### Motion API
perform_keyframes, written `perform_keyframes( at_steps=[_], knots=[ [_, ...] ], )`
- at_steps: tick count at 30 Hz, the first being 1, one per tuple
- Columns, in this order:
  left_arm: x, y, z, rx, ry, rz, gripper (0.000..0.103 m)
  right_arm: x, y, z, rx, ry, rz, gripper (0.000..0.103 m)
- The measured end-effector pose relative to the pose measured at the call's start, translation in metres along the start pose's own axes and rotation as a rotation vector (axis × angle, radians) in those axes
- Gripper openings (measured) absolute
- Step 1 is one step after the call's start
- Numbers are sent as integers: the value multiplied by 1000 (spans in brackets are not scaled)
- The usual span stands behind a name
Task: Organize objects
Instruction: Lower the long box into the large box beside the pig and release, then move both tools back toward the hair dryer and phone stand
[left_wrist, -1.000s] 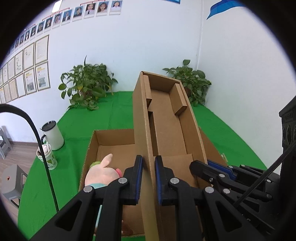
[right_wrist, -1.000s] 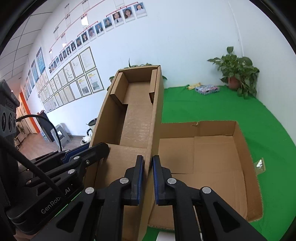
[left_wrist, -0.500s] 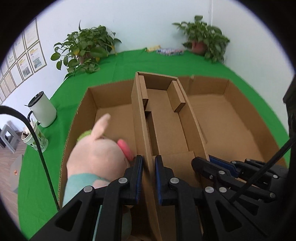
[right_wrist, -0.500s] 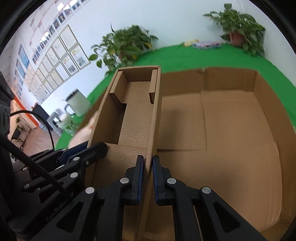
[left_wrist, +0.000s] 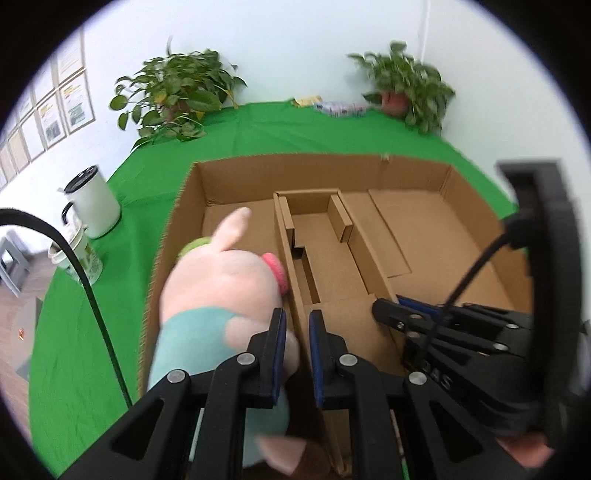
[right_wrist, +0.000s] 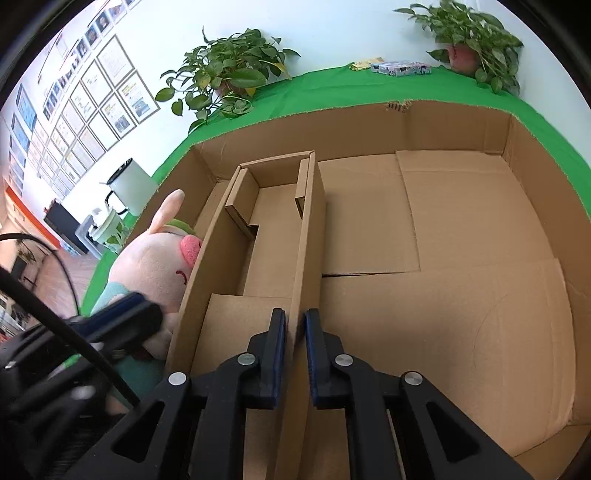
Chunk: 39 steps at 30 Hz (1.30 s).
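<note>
Green cloth (left_wrist: 240, 133) underlies the big carton (right_wrist: 461, 125) where we pinch the narrow tray's (right_wrist: 273, 221) long side walls, left gripper (left_wrist: 294, 354) beside the plush pig (left_wrist: 221, 280), right gripper (right_wrist: 294, 354) opposite.

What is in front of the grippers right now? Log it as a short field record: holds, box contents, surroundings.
left gripper: shut on the left wall of the narrow cardboard tray
right gripper: shut on the tray's right wall
tray position: inside the large cardboard box, running front to back; whether it touches the floor cannot be told
plush pig: in the box, left of the tray, against its wall
right side of box: bare cardboard floor
outside the box: green cloth, white kettle, two potted plants
</note>
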<state>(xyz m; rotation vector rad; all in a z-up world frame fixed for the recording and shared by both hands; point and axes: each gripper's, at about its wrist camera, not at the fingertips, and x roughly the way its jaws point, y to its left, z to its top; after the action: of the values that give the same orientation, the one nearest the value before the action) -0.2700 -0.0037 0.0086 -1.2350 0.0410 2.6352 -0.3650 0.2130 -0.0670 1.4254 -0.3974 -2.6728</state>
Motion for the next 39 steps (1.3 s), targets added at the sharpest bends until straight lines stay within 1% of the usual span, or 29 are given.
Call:
perform_keyframes(
  at_steps=[4, 8, 13, 16, 18, 19, 20, 21, 22, 23, 24, 25, 26, 27, 29, 31, 33, 35, 37, 39],
  knots=[
    [-14, 20, -6, -43, -29, -2, 12, -4, 10, -6, -40, 3, -23, 9],
    [-22, 35, -13, -81, -42, -31, 12, -4, 19, -7, -57, 5, -37, 10],
    [-30, 35, -21, -69, -69, -34, 12, -7, 22, -11, -90, 4, -39, 12],
    [-32, 33, -25, -70, -75, -21, 12, -8, 20, -12, -84, 2, -29, 13],
    [-36, 33, -28, -78, -84, -21, 19, -11, 17, -12, -75, 7, -33, 14],
    [-38, 33, -29, -81, -95, -17, 29, -14, 17, -12, -73, -1, -40, 15],
    [-43, 31, -31, -84, -117, -4, 41, -18, 17, -13, -79, -17, -50, 23],
    [-46, 30, -34, -85, -138, 10, 46, -25, 19, -15, -96, -42, -64, 37],
    [-52, 27, -37, -83, -170, 32, 55, -32, 21, -18, -112, -66, -74, 45],
    [-58, 24, -40, -76, -202, 51, 63, -41, 23, -21, -128, -92, -81, 60],
    [-66, 19, -43, -65, -247, 67, 67, -51, 24, -26, -144, -120, -84, 72],
    [-73, 15, -47, -57, -286, 72, 77, -62, 24, -32, -159, -146, -83, 76],
    [-82, 9, -53, -49, -336, 82, 82, -72, 24, -40, -169, -167, -83, 82],
    [-90, 5, -57, -40, -373, 91, 82, -83, 21, -52, -179, -186, -87, 88],
    [-99, -5, -65, -18, -410, 108, 82, -101, 17, -75, -203, -222, -130, 95],
    [-106, -17, -71, -2, -424, 126, 82, -121, 13, -96, -211, -268, -174, 98],
    [-111, -28, -77, 8, -421, 137, 82, -144, 8, -112, -189, -312, -167, 102],
    [-114, -37, -83, 9, -402, 125, 82, -166, 3, -124, -176, -351, -166, 102],
    [-119, -44, -87, 11, -388, 112, 82, -183, 0, -135, -173, -384, -195, 102],
    [-127, -49, -93, -7, -390, 117, 82, -197, -5, -144, -158, -396, -210, 102]
  ],
)
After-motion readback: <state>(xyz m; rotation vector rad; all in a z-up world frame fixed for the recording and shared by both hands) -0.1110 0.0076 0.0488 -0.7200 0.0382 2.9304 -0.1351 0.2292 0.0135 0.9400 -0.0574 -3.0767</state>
